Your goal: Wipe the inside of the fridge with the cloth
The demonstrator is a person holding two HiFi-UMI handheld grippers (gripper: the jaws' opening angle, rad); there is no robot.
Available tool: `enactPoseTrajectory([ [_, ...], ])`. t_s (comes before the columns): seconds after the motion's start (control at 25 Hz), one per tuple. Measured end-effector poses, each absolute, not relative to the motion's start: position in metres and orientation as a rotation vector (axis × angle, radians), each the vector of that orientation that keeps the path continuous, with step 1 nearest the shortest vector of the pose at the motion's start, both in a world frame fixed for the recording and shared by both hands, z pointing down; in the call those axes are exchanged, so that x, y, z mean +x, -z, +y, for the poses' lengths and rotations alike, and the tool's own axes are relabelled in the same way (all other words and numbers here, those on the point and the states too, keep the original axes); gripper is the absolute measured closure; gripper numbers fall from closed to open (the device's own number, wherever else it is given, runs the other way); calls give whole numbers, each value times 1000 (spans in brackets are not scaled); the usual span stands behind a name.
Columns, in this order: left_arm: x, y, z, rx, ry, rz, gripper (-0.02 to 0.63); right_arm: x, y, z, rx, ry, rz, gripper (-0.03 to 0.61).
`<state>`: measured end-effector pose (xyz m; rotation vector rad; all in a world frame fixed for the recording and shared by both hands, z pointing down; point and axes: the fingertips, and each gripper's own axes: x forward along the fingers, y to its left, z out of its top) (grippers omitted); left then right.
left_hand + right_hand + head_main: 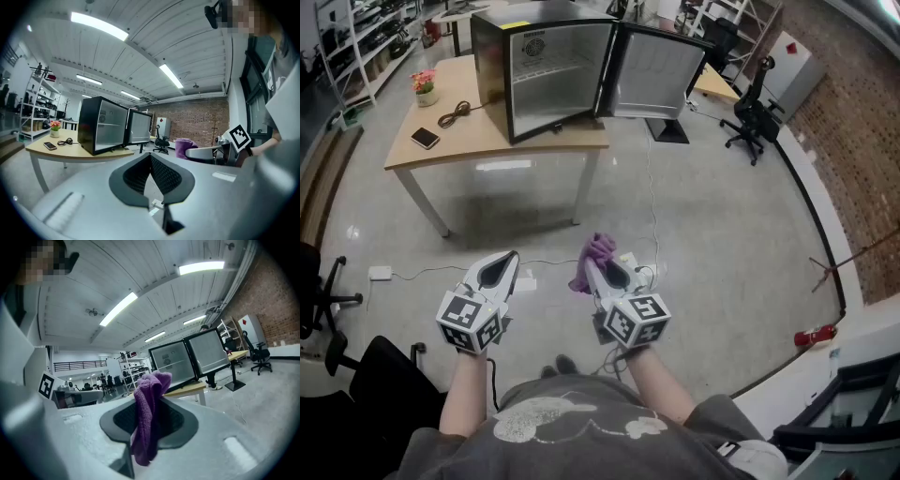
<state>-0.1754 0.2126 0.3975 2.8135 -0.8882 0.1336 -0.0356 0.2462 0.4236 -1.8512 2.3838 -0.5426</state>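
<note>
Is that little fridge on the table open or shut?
Open: the fridge has its door swung wide, baring the inside.

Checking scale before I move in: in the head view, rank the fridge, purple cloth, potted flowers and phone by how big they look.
1. fridge
2. purple cloth, though it is nearer the camera, which flatters it
3. potted flowers and phone: these look much alike, so not ranked
</note>
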Motion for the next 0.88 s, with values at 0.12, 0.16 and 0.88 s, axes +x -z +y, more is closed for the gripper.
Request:
enactPoseTrajectory([
  [0.12,-180,-402,212,2804,-138,-891,595,-38,-425,245,-1847,525,2393,494],
  [0.16,-181,-402,212,2801,-137,-890,595,-39,-425,245,-1845,522,2400,494],
  [0.88,-200,-410,217,2802,-98,-868,595,-40,-429,248,-1886,511,2365,494],
])
